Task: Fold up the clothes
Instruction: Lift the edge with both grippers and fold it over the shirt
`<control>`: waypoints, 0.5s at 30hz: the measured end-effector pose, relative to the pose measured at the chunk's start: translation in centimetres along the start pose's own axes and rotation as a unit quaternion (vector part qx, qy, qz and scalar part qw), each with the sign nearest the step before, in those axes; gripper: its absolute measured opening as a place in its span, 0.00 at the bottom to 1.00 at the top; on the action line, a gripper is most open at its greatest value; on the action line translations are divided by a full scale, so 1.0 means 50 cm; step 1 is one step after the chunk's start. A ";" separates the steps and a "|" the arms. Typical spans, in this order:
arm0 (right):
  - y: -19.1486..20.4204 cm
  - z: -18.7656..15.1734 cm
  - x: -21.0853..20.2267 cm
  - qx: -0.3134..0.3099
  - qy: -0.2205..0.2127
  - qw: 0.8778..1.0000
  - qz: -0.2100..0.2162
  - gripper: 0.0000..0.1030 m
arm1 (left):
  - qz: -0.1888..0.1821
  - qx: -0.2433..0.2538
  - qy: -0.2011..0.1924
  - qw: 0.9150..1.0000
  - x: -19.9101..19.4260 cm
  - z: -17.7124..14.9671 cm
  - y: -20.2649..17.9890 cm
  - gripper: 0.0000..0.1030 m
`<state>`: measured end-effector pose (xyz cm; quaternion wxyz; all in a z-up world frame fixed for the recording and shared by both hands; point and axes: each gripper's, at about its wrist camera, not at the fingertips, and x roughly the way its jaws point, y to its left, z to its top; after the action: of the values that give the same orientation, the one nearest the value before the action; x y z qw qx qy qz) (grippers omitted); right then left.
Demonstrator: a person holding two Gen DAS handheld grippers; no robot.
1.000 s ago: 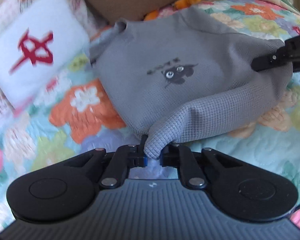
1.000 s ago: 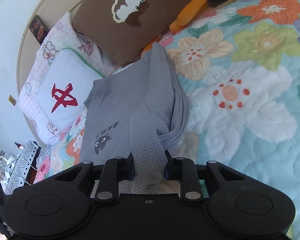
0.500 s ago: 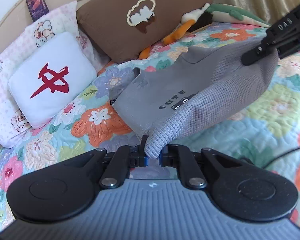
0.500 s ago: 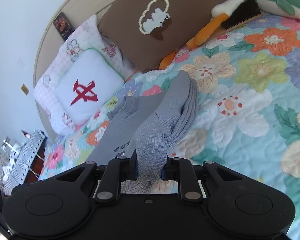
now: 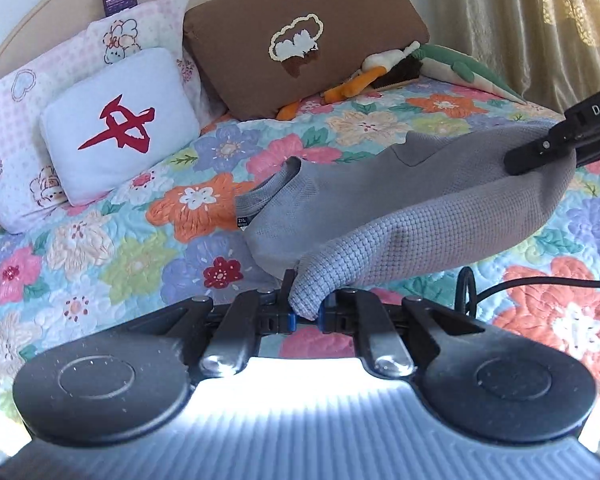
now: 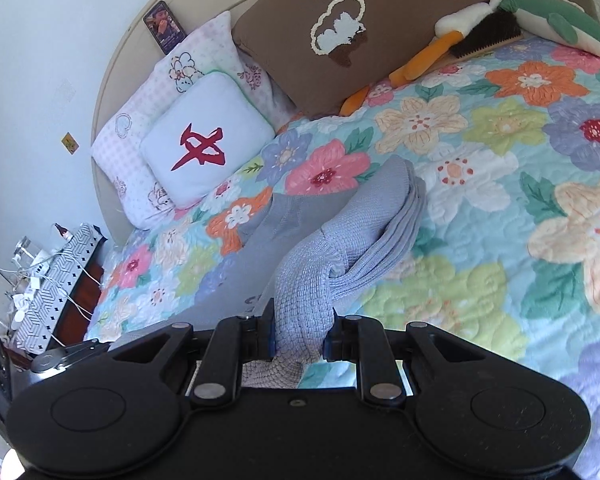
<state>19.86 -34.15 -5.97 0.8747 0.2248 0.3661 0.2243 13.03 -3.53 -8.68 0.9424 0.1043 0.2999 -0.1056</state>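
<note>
— So, where's the grey sweater?

— Mid-frame, strung between both claws above the floral quilt, its collar end sagging onto the bed.

— And the left claw?

— Low centre in its own view, clamped on a waffle-knit corner.

— The right one?

— The right claw is pinched on a bunched fold at the bottom of its view; from the left camera it shows at the right edge.

— Anything behind?

— A white pillow with a red mark at upper left, a brown cushion top centre, curtains at upper right.
</note>
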 end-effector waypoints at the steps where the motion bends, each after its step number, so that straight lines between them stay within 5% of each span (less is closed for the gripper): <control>1: 0.002 -0.005 -0.007 0.003 0.002 1.000 0.002 0.22 | -0.002 0.000 0.001 1.000 -0.008 0.000 -0.002 0.09; 8: 0.025 -0.032 -0.059 0.044 0.008 0.998 0.041 0.22 | 0.002 0.010 0.019 1.000 -0.078 0.032 -0.012 0.09; 15: 0.032 -0.023 -0.055 0.031 0.014 0.999 0.012 0.22 | 0.005 0.004 0.049 0.999 -0.046 0.024 -0.011 0.10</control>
<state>16.91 -34.15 -4.30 0.8595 0.2532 0.3821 0.2263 11.71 -4.05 -6.42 0.9267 0.1147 0.3446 -0.0966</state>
